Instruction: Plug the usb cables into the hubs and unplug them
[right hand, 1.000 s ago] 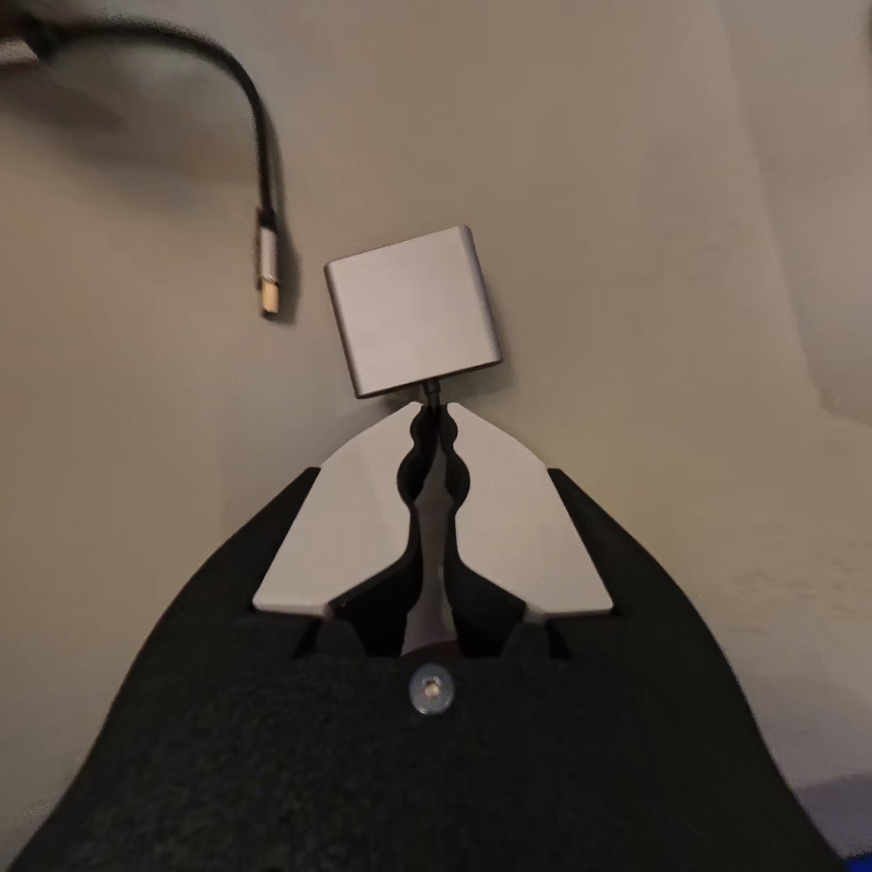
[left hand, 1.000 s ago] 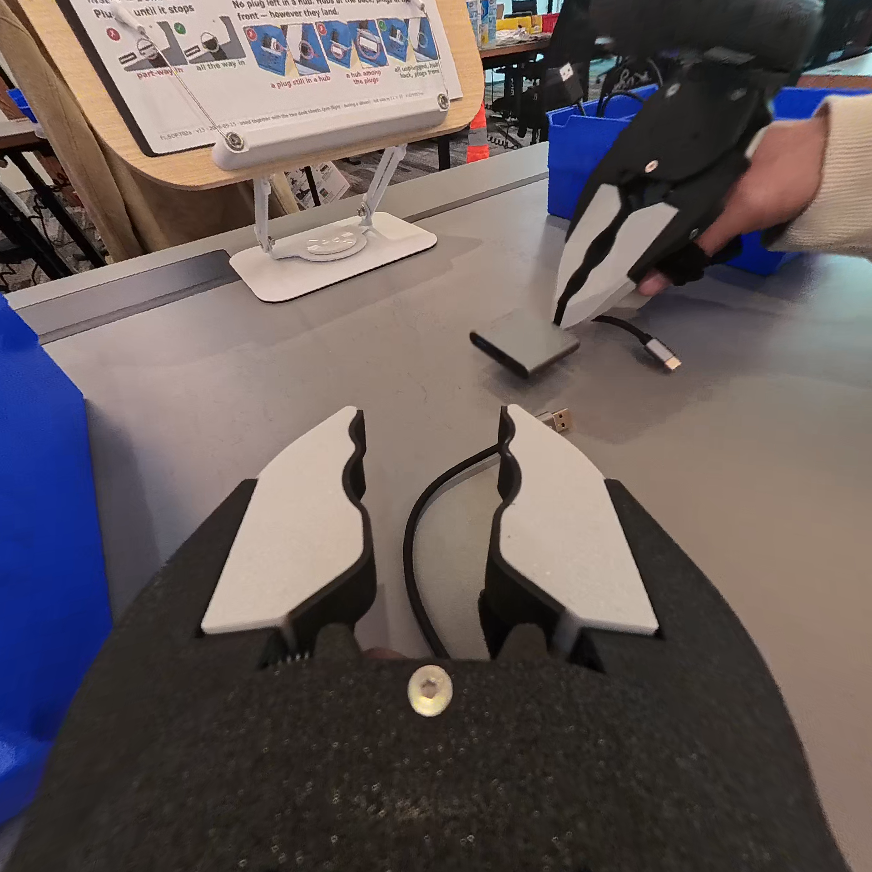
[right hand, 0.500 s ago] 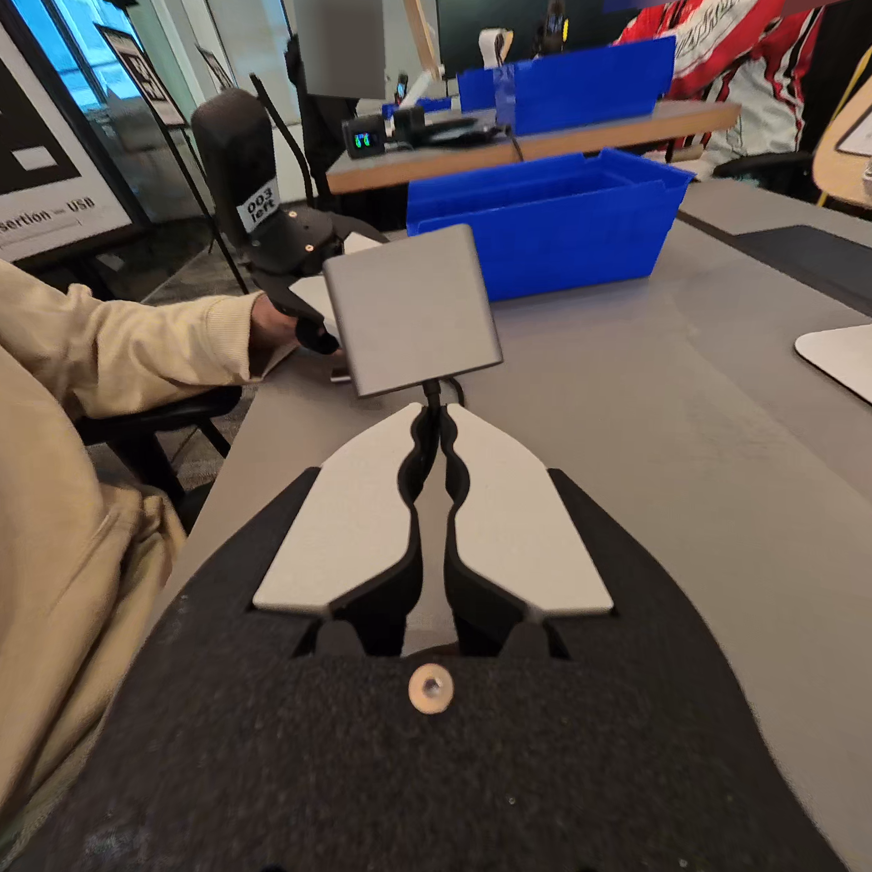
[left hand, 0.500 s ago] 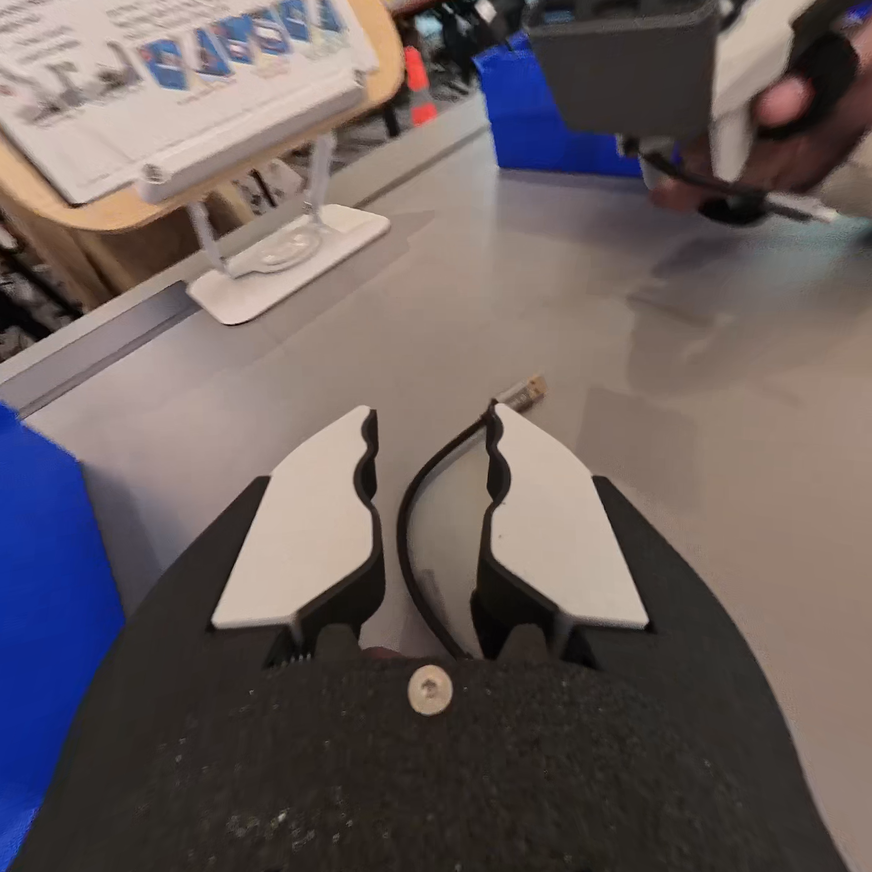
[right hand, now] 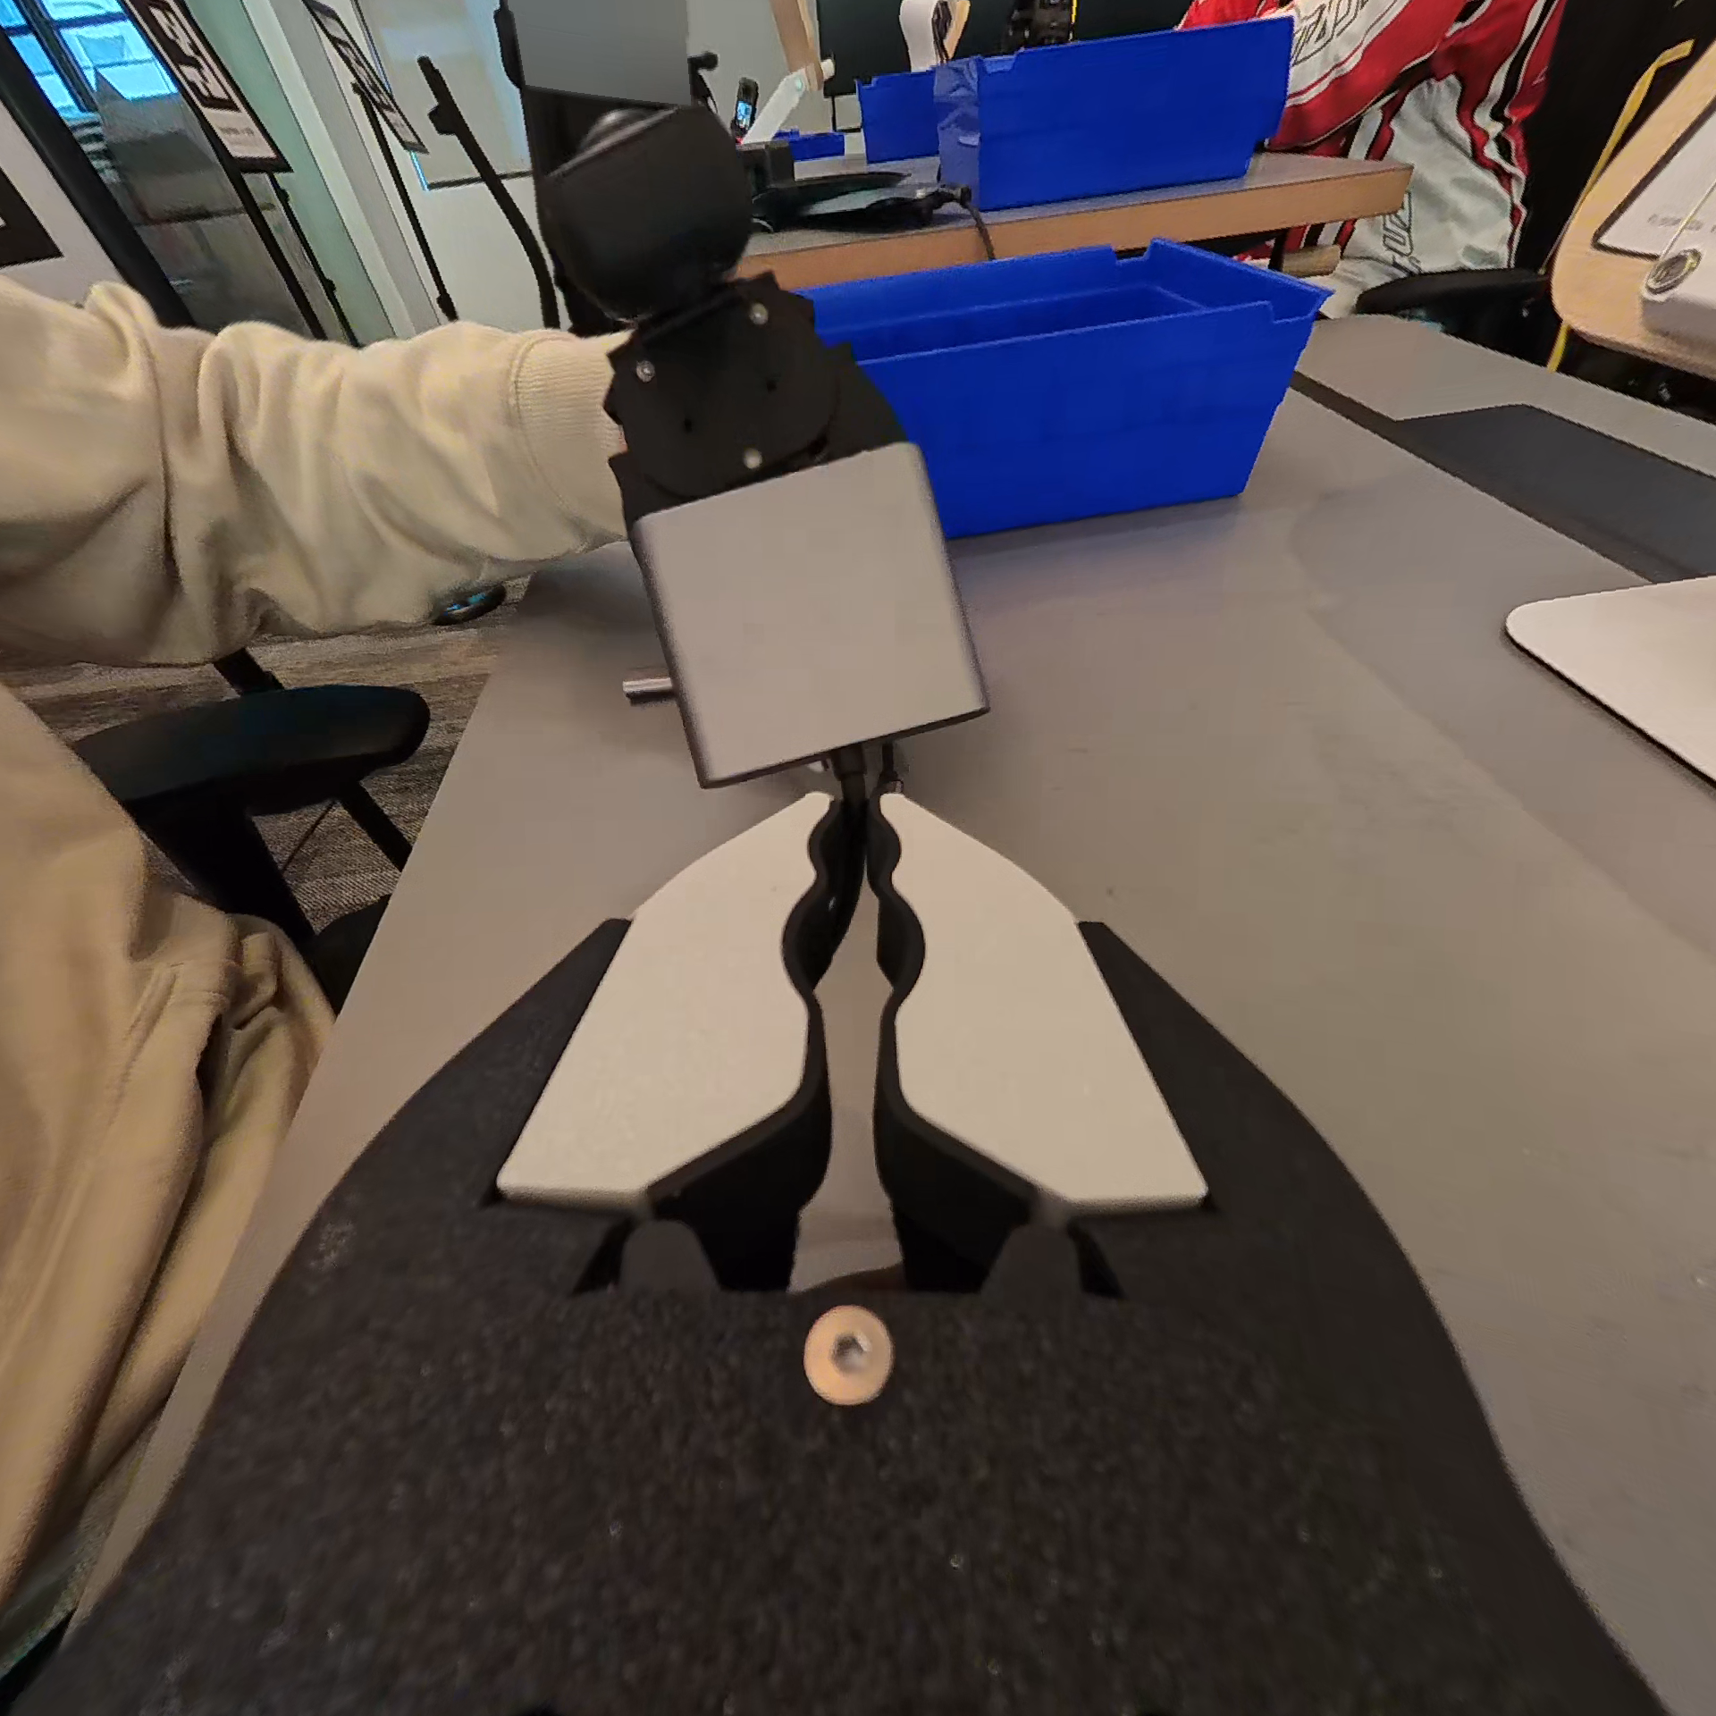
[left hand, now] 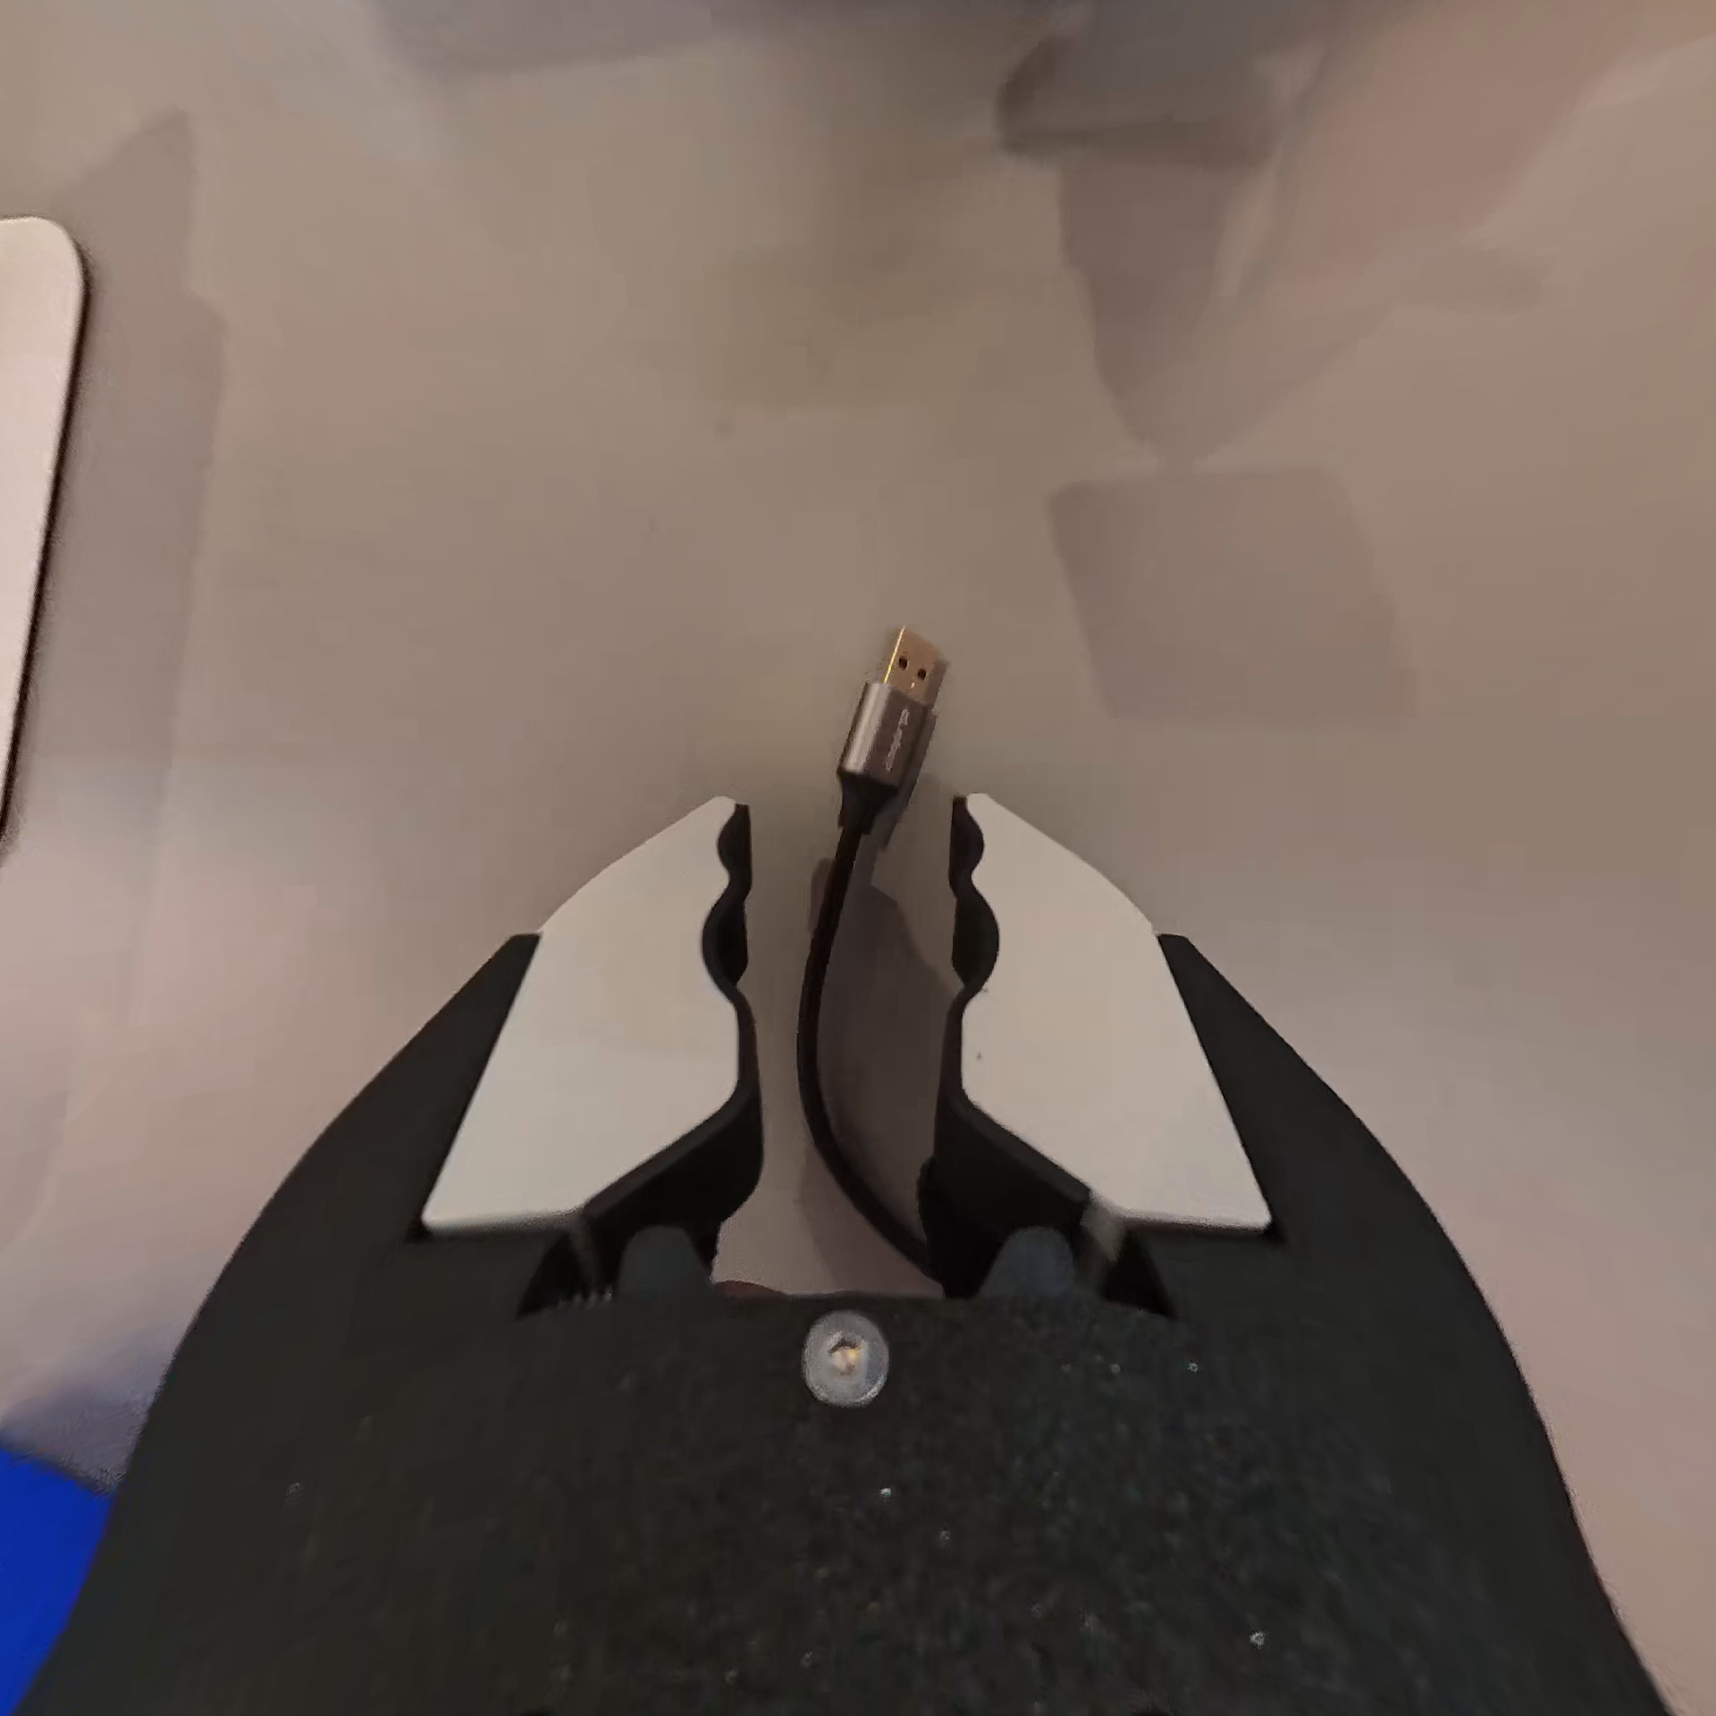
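Tilting down onto the USB-A plug (left hand: 893,713): left wrist view now looks almost straight at the grey tabletop (left hand: 464,520), where half a second back it still took in the document stand and the far edge. Plug and its black braided cable (left hand: 822,966) now sit centred in the gap of the left gripper (left hand: 847,817), cable running back between the fingers and off under the right-hand finger; a second ago the plug sat behind that finger's tip. Jaws roughly half open, narrower than a second ago, nothing pinched, no clear contact with plug or cable. Reads as lined up for a grasp on the plug body, not yet made. Right gripper (right hand: 847,806) nearly closed, clamping the short pigtail cable (right hand: 850,785) of the grey USB hub (right hand: 803,613); hub lifted off the table a second ago, now held in the air above it, flat face to the camera, about as half a second ago. Ports not visible from here. Left unit's black body (right hand: 715,409) showing just behind the hub, blue bin (right hand: 1096,418) beyond. Nothing plugged yet; next step looks like closing on the plug.
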`<state>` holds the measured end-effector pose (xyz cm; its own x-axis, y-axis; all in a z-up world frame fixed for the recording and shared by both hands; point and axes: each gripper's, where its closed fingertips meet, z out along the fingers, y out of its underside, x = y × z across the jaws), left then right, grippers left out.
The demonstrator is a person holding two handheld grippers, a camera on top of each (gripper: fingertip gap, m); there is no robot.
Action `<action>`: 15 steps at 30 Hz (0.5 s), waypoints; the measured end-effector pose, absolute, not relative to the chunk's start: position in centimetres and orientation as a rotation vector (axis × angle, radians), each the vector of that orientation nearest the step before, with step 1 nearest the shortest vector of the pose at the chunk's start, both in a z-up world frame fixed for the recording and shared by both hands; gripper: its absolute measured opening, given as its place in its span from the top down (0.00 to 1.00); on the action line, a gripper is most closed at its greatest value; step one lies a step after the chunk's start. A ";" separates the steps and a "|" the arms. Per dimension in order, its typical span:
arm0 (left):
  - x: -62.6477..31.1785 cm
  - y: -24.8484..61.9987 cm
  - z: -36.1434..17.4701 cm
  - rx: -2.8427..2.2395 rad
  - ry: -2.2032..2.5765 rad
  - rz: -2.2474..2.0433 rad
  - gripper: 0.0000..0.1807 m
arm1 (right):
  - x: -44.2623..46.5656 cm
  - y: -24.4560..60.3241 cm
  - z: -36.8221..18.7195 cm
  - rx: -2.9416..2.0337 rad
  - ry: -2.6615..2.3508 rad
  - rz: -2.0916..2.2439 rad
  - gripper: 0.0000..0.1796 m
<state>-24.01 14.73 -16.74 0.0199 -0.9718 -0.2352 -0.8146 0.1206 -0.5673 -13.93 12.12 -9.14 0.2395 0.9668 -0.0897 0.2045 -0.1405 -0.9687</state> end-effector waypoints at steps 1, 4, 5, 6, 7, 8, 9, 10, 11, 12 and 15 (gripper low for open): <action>-23.6 14.8 -17.0 -1.725 1.840 -0.359 0.78 | -13.9 12.1 -9.2 -1.563 -1.135 1.002 0.98; -23.3 15.0 -18.2 -1.753 1.861 -0.366 0.78 | -13.7 12.2 -9.4 -1.571 -1.131 0.993 0.98; -23.6 15.1 -18.6 -1.766 1.869 -0.355 0.78 | -13.7 12.2 -9.3 -1.570 -1.127 0.997 0.98; -23.5 15.0 -18.5 -1.760 1.852 -0.384 0.79 | -13.6 12.3 -9.2 -1.569 -1.121 0.999 0.98; -23.7 15.0 -18.5 -1.764 1.849 -0.393 0.79 | -13.5 12.3 -9.2 -1.569 -1.115 1.000 0.98; -24.1 15.2 -18.6 -1.764 1.845 -0.376 0.80 | -13.4 12.4 -9.2 -1.569 -1.112 1.001 0.98; -24.4 15.3 -18.6 -1.758 1.841 -0.360 0.80 | -13.4 12.4 -9.2 -1.571 -1.109 1.004 0.98; -24.7 15.4 -18.6 -1.753 1.837 -0.354 0.82 | -13.4 12.4 -9.2 -1.574 -1.110 1.002 0.98; -25.0 15.6 -18.7 -1.744 1.832 -0.338 0.86 | -13.4 12.4 -9.3 -1.577 -1.111 1.000 0.98; -25.4 16.0 -18.7 -1.728 1.825 -0.302 0.91 | -13.4 12.5 -9.4 -1.581 -1.113 1.000 0.98; -25.8 16.8 -18.9 -1.636 1.806 -0.205 0.98 | -13.4 12.6 -9.7 -1.593 -1.110 0.996 0.98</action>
